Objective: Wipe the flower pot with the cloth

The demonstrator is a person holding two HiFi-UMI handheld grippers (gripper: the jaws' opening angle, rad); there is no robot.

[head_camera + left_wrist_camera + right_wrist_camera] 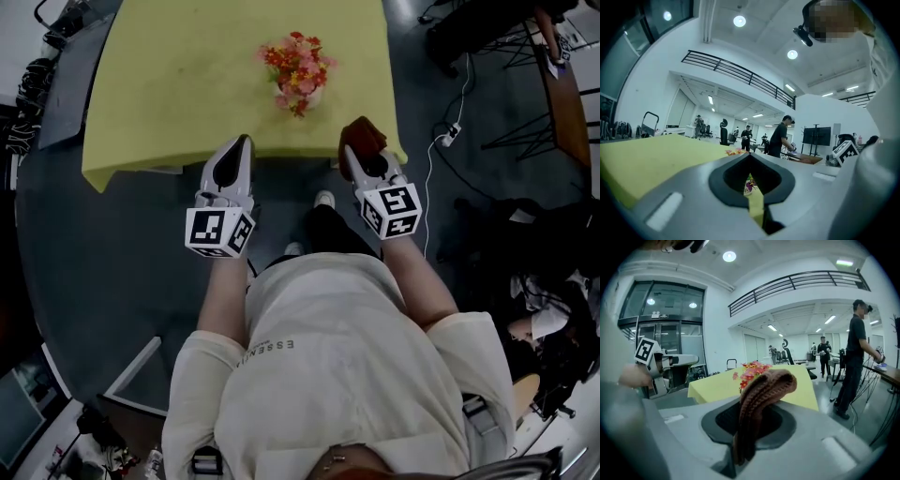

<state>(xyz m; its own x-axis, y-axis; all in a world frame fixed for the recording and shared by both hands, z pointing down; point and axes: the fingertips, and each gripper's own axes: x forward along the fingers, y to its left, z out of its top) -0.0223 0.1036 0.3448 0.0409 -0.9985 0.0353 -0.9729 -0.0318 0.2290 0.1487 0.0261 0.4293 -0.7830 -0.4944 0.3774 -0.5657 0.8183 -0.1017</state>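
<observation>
The flower pot (307,96), small and pale with red, pink and orange flowers (296,62), stands near the front edge of the yellow-covered table (178,84). My right gripper (362,148) is shut on a brown knitted cloth (364,133), just off the table's front edge and to the right of the pot. In the right gripper view the cloth (761,392) loops up out of the shut jaws, with the flowers (751,369) behind it. My left gripper (240,146) is shut and holds nothing, at the table edge to the left of the pot. The flowers (736,151) show past its tips.
The table's front right corner (398,155) lies beside the right gripper. Cables and a power strip (451,134) lie on the dark floor at right, beside stand legs (525,131). A person (855,357) stands at a desk to the right, others farther back.
</observation>
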